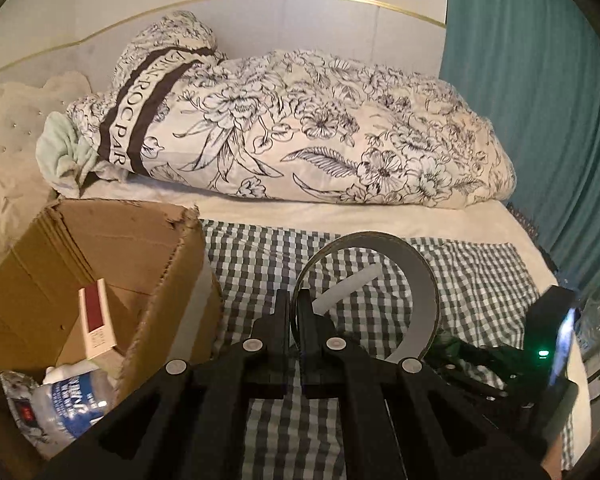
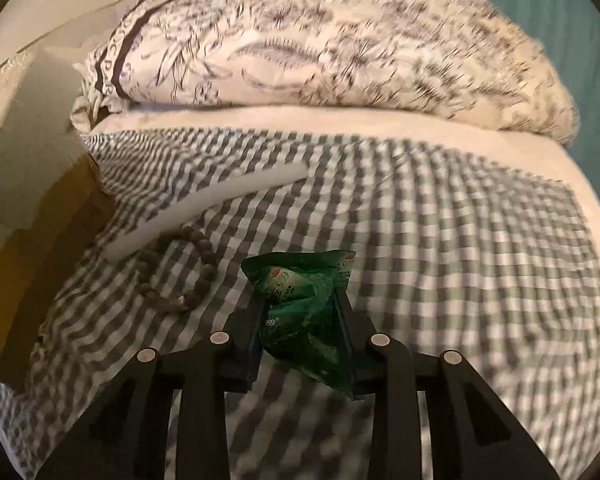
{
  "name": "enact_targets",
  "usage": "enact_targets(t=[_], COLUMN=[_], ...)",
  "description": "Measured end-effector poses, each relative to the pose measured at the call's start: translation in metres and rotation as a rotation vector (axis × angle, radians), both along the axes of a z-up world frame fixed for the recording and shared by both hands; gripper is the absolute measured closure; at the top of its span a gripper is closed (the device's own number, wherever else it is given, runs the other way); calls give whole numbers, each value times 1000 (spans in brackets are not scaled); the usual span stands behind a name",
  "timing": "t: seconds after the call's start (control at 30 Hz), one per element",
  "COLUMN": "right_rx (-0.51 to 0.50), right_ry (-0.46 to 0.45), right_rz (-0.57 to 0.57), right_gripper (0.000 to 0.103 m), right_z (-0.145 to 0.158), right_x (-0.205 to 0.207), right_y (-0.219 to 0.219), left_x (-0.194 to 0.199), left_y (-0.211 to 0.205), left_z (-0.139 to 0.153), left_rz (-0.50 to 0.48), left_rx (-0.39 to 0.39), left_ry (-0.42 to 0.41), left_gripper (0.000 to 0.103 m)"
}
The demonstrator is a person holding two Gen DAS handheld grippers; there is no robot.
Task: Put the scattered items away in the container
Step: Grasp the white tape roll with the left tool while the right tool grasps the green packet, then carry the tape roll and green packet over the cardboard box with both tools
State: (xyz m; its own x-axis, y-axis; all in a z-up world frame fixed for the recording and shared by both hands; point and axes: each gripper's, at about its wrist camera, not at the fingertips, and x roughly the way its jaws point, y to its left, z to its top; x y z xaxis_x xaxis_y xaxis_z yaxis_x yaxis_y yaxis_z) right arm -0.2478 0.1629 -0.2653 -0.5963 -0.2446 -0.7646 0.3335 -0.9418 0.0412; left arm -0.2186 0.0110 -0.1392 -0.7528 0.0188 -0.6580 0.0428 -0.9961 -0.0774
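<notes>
My left gripper is shut on the rim of a grey tape roll and holds it above the checked cloth, just right of the open cardboard box. The box holds a water bottle, a red-and-white carton and a printed packet. My right gripper is shut on a crumpled green snack packet above the cloth. A bead bracelet and a white stick lie on the cloth to its left. The stick also shows through the roll in the left wrist view.
A rolled floral duvet lies across the bed behind the cloth. A teal curtain hangs at the right. The right-hand gripper's body shows at the right in the left wrist view. The box edge is at the left in the right wrist view.
</notes>
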Motion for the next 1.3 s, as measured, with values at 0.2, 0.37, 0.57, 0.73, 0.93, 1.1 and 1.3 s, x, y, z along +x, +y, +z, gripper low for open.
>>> enact_targets(t=[0.2,0.37,0.57,0.73,0.93,1.1,1.3], right_rx=[-75,-127,-150,-164,-180,-181,-186], right_ry=[63,110,170,226,274,298,313], right_rz=[-65,-125,-152,-137,-106,-80,-60], right_gripper=[73,73,73,72,72,72,72], right_z=[57,103,146,178,205,221,232], right_x=[42,85,135,181,219,239,259], right_y=[26,45,52,45,26,11,-9], left_x=[35,64,105,138,172,194,209], left_y=[4,9,5,-5,-21,-40,-64], left_z=[31,49,71,88,103,115,125], left_rz=[-19,-63,-72,-67,-52,-27,3], left_rx=[-10,-25,-24,-25,-33,-28,-38], left_ry=[39,33,71,106,140,161,177], left_gripper=[100,100,100,100,100,100,100])
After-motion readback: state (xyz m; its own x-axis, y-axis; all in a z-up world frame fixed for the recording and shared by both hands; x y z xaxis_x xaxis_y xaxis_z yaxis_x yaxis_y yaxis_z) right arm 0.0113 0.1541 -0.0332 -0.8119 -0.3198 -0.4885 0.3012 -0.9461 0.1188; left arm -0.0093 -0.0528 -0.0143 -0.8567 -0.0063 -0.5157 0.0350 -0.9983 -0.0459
